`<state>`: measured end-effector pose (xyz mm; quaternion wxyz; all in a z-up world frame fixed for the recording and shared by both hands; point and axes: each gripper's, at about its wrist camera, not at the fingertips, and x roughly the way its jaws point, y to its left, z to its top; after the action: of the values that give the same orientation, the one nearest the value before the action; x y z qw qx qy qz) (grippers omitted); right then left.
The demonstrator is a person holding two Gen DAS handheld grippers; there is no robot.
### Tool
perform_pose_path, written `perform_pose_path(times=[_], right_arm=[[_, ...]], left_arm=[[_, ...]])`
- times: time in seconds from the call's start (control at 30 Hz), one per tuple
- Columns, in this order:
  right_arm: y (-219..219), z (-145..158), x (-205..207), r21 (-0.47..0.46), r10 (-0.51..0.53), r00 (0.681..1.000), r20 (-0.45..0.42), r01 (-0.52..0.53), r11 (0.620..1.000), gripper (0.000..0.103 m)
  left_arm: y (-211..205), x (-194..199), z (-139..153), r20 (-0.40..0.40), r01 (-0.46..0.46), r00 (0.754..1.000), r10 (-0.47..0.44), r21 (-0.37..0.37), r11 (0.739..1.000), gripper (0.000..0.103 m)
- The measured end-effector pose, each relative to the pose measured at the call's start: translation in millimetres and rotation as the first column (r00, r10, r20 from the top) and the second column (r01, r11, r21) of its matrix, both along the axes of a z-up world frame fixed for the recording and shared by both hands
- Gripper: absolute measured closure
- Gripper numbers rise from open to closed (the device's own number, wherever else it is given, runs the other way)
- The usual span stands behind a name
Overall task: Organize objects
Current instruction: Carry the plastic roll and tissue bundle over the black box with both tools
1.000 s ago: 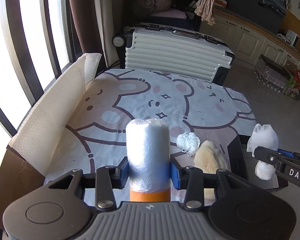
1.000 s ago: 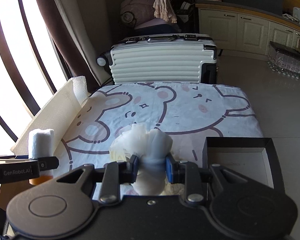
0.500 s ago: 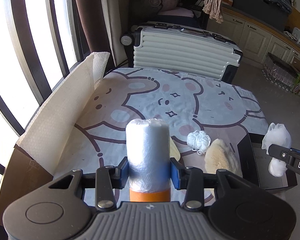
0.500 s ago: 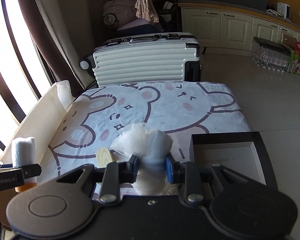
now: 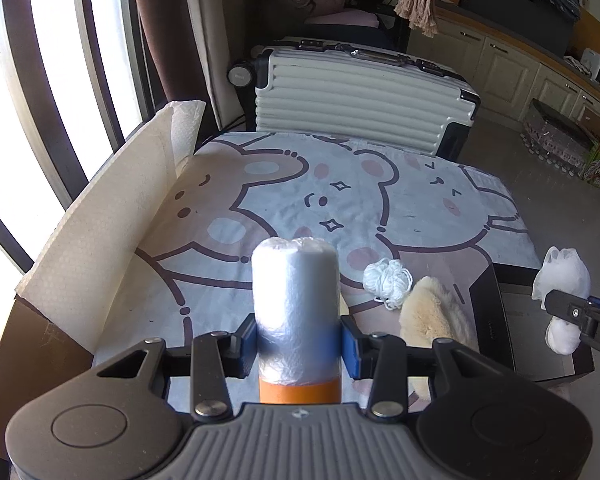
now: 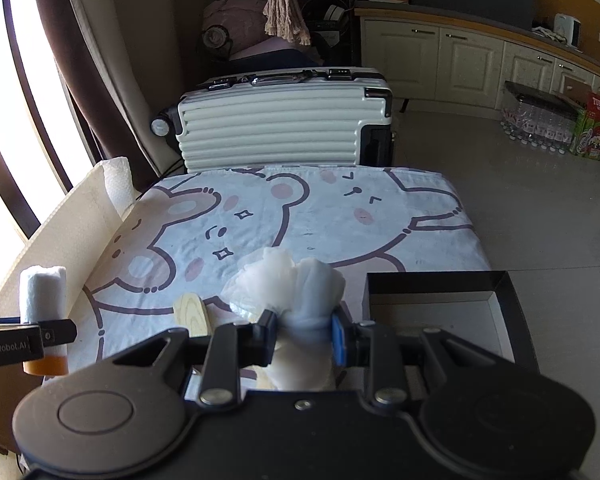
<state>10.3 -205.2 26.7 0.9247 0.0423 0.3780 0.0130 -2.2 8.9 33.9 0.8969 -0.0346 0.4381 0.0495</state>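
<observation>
Sunlight is pouring through the barred window at the upper left of both frames, falling across a bear-print cloth (image 5: 340, 200) that is covering the table. Beyond it, at the top centre, a ribbed white suitcase (image 5: 356, 92) is lying on its side, with cream cabinets (image 6: 460, 56) running along the upper right.

I am holding my left gripper (image 5: 299, 340) above the near edge of the cloth, its blue pads squeezing a roll of clear plastic bags (image 5: 296, 300) that is standing upright in the lower centre of my left view, its orange core showing below. In the right wrist view the same roll is sitting at the lower left edge.

My right gripper (image 6: 304, 336) is pinching a crumpled white plastic bag (image 6: 292, 288) at its waist, the bag bulging above and below the pads, in the lower centre of that frame. Just right of it, a black tray (image 6: 512, 312) is lying at the cloth's near right corner.

On the cloth, right of centre in the left view, a ball of white string (image 5: 388, 280) is resting just beside a fluffy cream pad (image 5: 432, 312). A wooden piece (image 6: 192, 312) is showing left of my right gripper.
</observation>
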Motion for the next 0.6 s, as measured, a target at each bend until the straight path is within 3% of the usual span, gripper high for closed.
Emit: perform_pose_path(times=[0.6], right_arm=[[-85.9, -5.9, -13.7, -0.003, -0.130, 0.991, -0.014, 0.130, 0.992, 0.075]], left_arm=[[-88.9, 24.1, -8.9, -0.003, 0.153, 0.988, -0.153, -0.011, 0.988, 0.060]])
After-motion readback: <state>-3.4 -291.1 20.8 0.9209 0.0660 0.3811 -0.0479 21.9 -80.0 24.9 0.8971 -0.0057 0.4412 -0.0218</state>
